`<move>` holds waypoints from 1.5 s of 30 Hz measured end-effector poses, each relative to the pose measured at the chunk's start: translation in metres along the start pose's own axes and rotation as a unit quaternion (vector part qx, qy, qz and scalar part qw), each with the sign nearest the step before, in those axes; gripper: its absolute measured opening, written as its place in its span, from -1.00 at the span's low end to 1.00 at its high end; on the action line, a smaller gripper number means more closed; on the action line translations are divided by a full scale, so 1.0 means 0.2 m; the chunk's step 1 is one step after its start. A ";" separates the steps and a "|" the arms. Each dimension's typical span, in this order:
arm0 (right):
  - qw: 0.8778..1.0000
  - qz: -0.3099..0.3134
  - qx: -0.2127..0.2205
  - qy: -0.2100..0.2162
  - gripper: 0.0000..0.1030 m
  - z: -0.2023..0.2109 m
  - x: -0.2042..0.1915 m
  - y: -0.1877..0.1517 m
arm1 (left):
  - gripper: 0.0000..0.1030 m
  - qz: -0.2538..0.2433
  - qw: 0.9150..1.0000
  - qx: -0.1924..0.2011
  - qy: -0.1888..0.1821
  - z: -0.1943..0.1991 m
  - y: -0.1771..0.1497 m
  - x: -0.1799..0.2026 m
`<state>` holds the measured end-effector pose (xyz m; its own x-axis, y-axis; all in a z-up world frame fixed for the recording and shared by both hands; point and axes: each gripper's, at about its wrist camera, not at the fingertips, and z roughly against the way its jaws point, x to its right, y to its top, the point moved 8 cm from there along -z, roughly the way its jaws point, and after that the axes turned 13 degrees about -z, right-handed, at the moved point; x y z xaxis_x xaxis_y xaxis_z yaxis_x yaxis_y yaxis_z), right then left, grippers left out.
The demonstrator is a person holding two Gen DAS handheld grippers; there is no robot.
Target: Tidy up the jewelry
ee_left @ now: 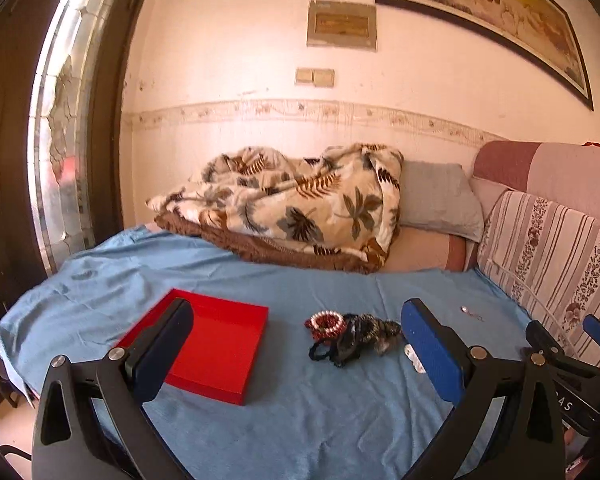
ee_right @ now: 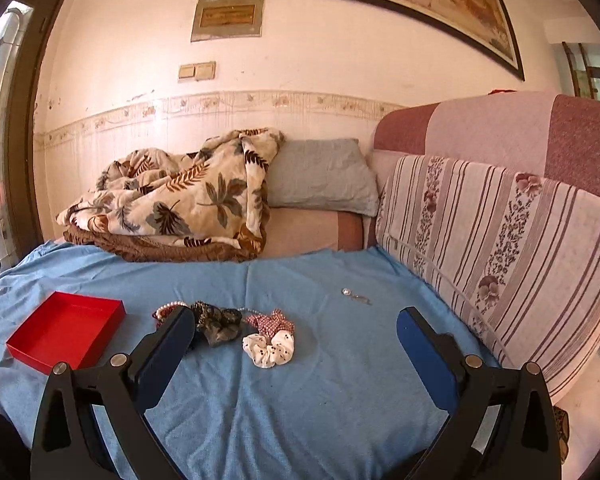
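Fingers on left gripper (ee_left: pixel 296 328) and right gripper (ee_right: pixel 296 328) spread wide, empty. Judgement: pinch bead bracelet (ee_left: pixel 327 322) first, lift clear of scrunchies, carry left into red tray (ee_left: pixel 236 344).

red tray (ee_right: pixel 66 330) | blue sheet (ee_right: pixel 300 380) | polka-dot white scrunchie (ee_right: pixel 269 349) | leaf-print cream blanket (ee_right: pixel 188 196) | striped floral cushion (ee_right: pixel 500 248)

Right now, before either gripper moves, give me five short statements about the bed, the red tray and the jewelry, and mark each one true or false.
1. The red tray holds nothing. True.
2. The bead bracelet lies inside the tray. False: it lies on the blue sheet, beside the tray.
3. Both grippers' jaws stand open. True: left gripper, right gripper.
4. The white scrunchie is clamped by the right gripper. False: it lies free on the sheet.
5. A small silver piece lies apart from the pile. True.
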<state>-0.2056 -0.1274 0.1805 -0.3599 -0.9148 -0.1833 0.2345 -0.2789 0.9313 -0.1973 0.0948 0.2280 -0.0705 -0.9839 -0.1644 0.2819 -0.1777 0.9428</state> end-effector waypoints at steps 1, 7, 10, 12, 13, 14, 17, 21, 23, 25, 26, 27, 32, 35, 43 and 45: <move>1.000 -0.001 0.002 0.000 0.99 0.01 0.00 0.00 | 1.00 -0.003 1.000 0.003 0.003 0.01 0.00 0.00; 1.000 -0.009 0.014 -0.005 0.99 0.03 0.02 0.00 | 1.00 -0.015 1.000 0.014 0.011 0.04 0.01 0.02; 1.000 -0.009 0.026 -0.013 0.99 0.04 0.04 0.00 | 1.00 -0.020 1.000 0.010 0.005 0.02 0.00 0.05; 0.999 -0.007 0.034 -0.018 0.99 0.04 0.05 0.00 | 1.00 -0.021 1.000 0.008 -0.004 0.01 -0.01 0.08; 0.999 -0.005 0.039 -0.020 0.99 0.04 0.05 0.01 | 1.00 -0.021 1.000 0.006 -0.006 0.01 -0.02 0.08; 0.999 -0.002 0.047 -0.025 0.99 0.04 0.05 0.01 | 1.00 -0.021 1.000 0.003 -0.009 0.00 -0.03 0.10; 0.997 0.006 0.063 -0.038 0.99 0.03 0.07 0.01 | 1.00 -0.030 0.999 -0.012 -0.020 -0.05 -0.05 0.16; 0.998 0.003 0.048 -0.037 0.99 -0.01 0.11 0.00 | 1.00 -0.041 0.998 -0.035 -0.036 -0.10 -0.09 0.24; 0.999 0.000 0.034 -0.037 0.99 -0.05 0.13 -0.01 | 1.00 -0.047 0.997 -0.043 -0.043 -0.13 -0.10 0.29; 0.999 0.002 0.023 -0.040 0.99 -0.09 0.15 -0.03 | 1.00 -0.058 0.996 -0.052 -0.045 -0.16 -0.11 0.33; 0.999 0.002 0.018 -0.041 0.99 -0.11 0.16 -0.04 | 1.00 -0.061 0.996 -0.055 -0.045 -0.17 -0.11 0.34; 0.999 0.003 0.013 -0.041 0.99 -0.12 0.17 -0.05 | 1.00 -0.065 0.995 -0.061 -0.047 -0.18 -0.12 0.37; 0.999 0.003 -0.002 -0.040 0.99 -0.19 0.20 -0.08 | 1.00 -0.076 0.993 -0.078 -0.053 -0.25 -0.15 0.44; 0.999 0.003 -0.006 -0.042 1.00 -0.23 0.21 -0.08 | 1.00 -0.073 0.992 -0.082 -0.060 -0.28 -0.14 0.47; 0.999 -0.006 -0.022 -0.039 0.99 -0.30 0.24 -0.11 | 1.00 -0.071 0.990 -0.091 -0.080 -0.34 -0.15 0.52; 0.999 -0.003 -0.023 -0.038 0.99 -0.31 0.23 -0.11 | 1.00 -0.072 0.989 -0.099 -0.082 -0.36 -0.17 0.53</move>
<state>-0.1715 -0.1808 0.1314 -0.4288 -0.8885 -0.1633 0.2722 -0.2994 0.9145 -0.1446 -0.0043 0.1582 -0.2721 -0.9348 -0.2281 0.4378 -0.3314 0.8358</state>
